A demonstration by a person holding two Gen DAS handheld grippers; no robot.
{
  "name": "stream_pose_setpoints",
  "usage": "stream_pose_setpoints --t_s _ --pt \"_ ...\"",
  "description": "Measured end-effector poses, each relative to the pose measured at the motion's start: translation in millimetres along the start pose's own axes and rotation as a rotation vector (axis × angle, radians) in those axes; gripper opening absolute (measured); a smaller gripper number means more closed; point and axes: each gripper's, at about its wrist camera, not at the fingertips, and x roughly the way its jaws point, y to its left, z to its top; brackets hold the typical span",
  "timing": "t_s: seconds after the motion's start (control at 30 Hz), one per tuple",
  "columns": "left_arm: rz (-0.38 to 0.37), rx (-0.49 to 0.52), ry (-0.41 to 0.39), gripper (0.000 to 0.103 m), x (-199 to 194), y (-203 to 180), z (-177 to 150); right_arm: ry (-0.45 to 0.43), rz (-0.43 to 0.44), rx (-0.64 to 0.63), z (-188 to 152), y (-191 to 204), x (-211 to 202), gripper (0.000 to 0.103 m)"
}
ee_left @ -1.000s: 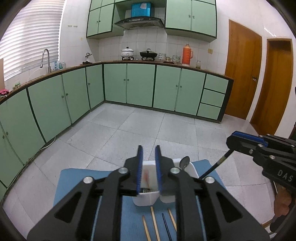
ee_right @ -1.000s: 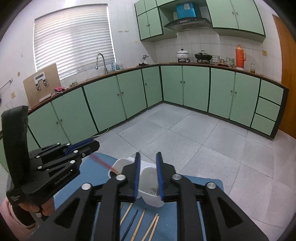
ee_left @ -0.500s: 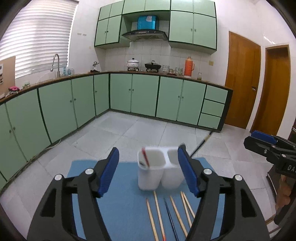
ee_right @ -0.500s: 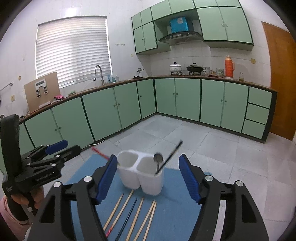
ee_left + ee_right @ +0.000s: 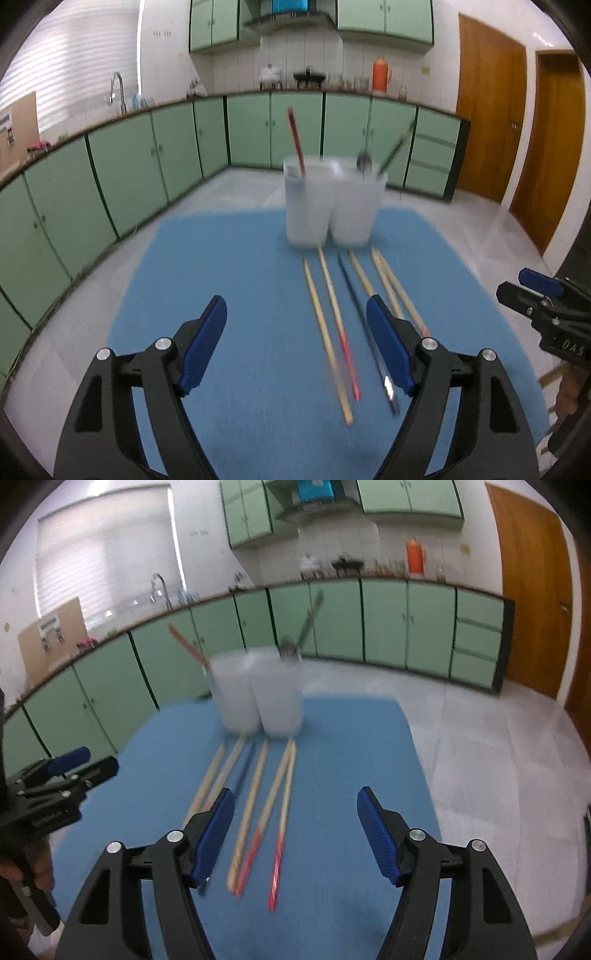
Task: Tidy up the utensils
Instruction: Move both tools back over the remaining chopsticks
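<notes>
both grippers have pulled back from the white two-cup holder (image 5: 332, 203) and now hang over the near part of the blue mat (image 5: 240, 295), each spread wide and carrying nothing. a second ago they were pressed together right at the cups; the left gripper (image 5: 295, 343) was putting in a red chopstick (image 5: 295, 138) and the right gripper (image 5: 295, 827) a dark-handled spoon (image 5: 364, 162), and both pieces now stand in the holder, red in the left cup, spoon in the right. so two utensils look sorted, and i'd say the next pick is being lined up. six loose chopsticks (image 5: 328, 317) lie side by side on the mat just in front of the holder, one of them dark (image 5: 364, 321). they lie close together, so taking only one will need a careful pinch.
</notes>
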Motion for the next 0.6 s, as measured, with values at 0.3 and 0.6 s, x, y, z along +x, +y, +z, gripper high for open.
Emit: stream_pose_setpoints --t_s 0.3,0.6 --pt "0.028 0.007 0.137 0.078 14 5 -58 0.143 -0.013 0.017 -61 3 22 0.056" --pt "0.026 0.005 0.167 0.078 15 3 -77 0.195 -0.002 -0.026 -88 23 34 0.031"
